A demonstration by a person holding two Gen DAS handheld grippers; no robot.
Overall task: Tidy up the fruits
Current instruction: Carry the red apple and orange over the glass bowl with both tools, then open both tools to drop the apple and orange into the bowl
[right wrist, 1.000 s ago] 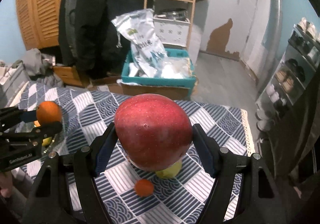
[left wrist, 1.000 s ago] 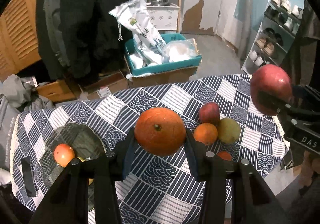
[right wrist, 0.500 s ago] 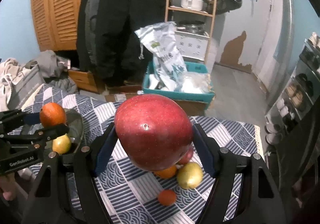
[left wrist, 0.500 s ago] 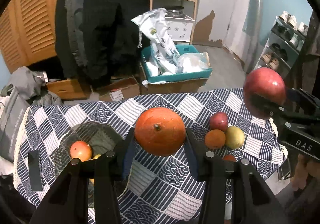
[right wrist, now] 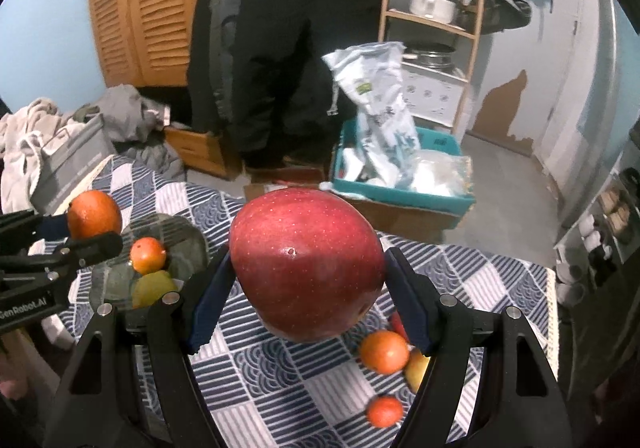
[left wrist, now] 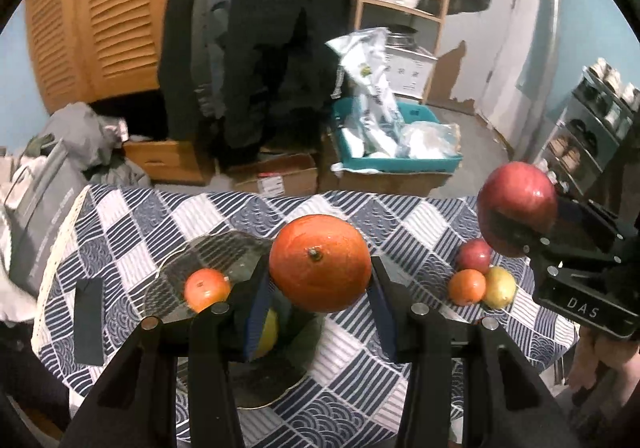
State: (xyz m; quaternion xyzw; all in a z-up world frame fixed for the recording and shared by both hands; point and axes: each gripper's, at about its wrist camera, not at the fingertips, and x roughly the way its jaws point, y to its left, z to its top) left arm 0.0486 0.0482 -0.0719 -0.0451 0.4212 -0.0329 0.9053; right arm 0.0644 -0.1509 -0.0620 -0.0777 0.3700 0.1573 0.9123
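My left gripper (left wrist: 320, 280) is clamped on a large orange (left wrist: 320, 263), both blue pads pressed against its sides, stem end facing the camera, and I hold it in the air above the near rim of the glass plate (left wrist: 224, 248). On that plate lie a smaller orange fruit (left wrist: 207, 289) and a yellow-green fruit (right wrist: 154, 287), close together; from my left wrist view the yellow one is mostly hidden behind my left finger. My right gripper (right wrist: 308, 280) has a big red apple (right wrist: 306, 262) gripped between its pads, jaws spread fairly wide around it, raised clear of the blue-and-white patterned tablecloth (left wrist: 352, 360). Seen from the left wrist, that apple (left wrist: 517, 208) hangs over the right part of the table, above a cluster still lying on the cloth: a small red apple (left wrist: 475, 255), a small orange (left wrist: 467, 287) and a yellow pear-like fruit (left wrist: 500, 287), all touching one another. From the right wrist I also see a tiny orange fruit (right wrist: 385, 411) lying alone on the cloth, just nearer than that cluster. A dark flat rectangle (left wrist: 90, 322) lies left of the plate.
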